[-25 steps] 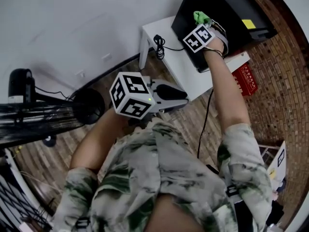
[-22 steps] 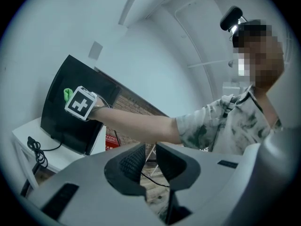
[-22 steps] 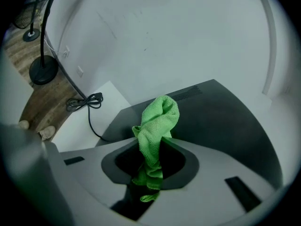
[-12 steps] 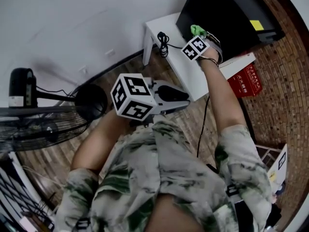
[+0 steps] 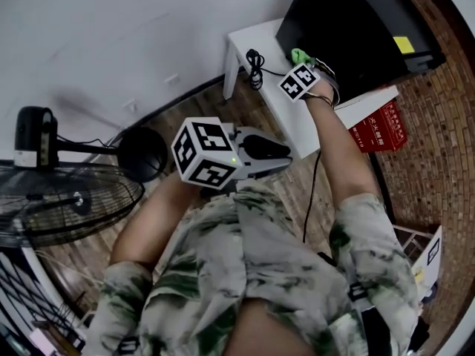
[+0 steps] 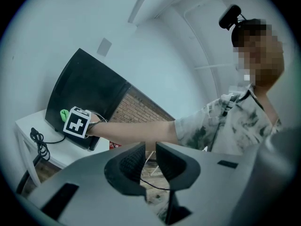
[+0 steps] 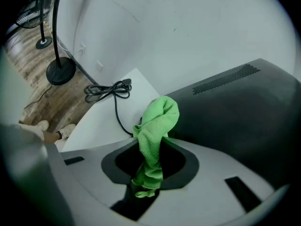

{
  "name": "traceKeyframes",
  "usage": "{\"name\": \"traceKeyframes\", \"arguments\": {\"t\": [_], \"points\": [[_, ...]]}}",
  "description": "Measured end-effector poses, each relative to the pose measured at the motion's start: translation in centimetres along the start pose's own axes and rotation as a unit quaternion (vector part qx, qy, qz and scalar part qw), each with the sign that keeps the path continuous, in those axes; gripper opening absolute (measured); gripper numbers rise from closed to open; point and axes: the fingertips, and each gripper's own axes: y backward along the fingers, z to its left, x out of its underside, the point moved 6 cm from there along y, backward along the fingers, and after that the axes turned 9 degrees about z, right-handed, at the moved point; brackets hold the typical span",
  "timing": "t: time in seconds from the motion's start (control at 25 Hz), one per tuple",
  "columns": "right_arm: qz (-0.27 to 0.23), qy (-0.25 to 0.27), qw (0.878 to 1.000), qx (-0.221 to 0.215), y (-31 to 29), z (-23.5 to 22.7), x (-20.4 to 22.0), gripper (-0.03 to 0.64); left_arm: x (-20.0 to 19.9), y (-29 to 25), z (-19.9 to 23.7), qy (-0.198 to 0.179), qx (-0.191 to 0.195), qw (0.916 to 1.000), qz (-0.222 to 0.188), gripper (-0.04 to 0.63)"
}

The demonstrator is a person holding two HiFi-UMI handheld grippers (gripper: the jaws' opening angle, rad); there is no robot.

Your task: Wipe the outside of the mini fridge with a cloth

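Cloth (image 5: pixel 299 54), bright green, is pinched tight in the closed fingers of the right gripper (image 5: pixel 300 64) and pressed against the black side of the mini fridge (image 5: pixel 349 21). The fridge stands on a low white counter (image 5: pixel 276 104) against the wall.

Over the last second the cloth has slid along that black panel. It started nearer the middle of the face and now sits at the panel's near edge, just beside a coiled black cable (image 5: pixel 254 58) lying on the counter. The right gripper view shows the cloth (image 7: pixel 157 121) bunched upward from the gripper (image 7: pixel 150 149), its folded top touching the fridge (image 7: pixel 235 112) near the corner.

This probably means one wiping stroke has reached its end. The rest of that side, the top and the front likely remain to be done.

The left gripper (image 5: pixel 276 153) hangs idle by the person's chest, well apart from the fridge. Its fingers (image 6: pixel 129 157) are nearly together, with only a thin slit between them and nothing held.

As for writing, a yellow sticker (image 5: pixel 403 44) on the fridge carries print too small to read. A red box (image 5: pixel 377 128) on the floor beside the counter bears white Chinese characters that I cannot make out reliably. Each gripper cube shows black-and-white square markers, not words.
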Motion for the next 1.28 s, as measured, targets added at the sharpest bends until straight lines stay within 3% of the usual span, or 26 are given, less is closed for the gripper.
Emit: {"name": "traceKeyframes", "arguments": {"t": [0.2, 0.52, 0.88, 1.28], "points": [[-0.06, -0.022, 0.997, 0.033, 4.9, -4.4, -2.5, 0.106, -0.5, -0.1, -0.1, -0.006, 0.003, 0.9999, -0.012, 0.077], [-0.128, -0.044, 0.982, 0.129, 14.2, -14.7, -6.8, 0.106, -1.5, -0.4, -1.0, -0.028, 0.013, 0.9992, -0.025, 0.077], [-0.108, -0.018, 0.97, 0.216, 17.2, -22.4, -8.9, 0.106, -1.6, 0.4, -1.5, -0.031, 0.008, 0.9987, -0.039, 0.077], [-0.062, 0.0, 0.98, 0.191, 11.4, -20.8, -10.0, 0.106, -1.1, 1.9, 0.2, -0.013, -0.008, 0.9986, -0.051, 0.077]]}}
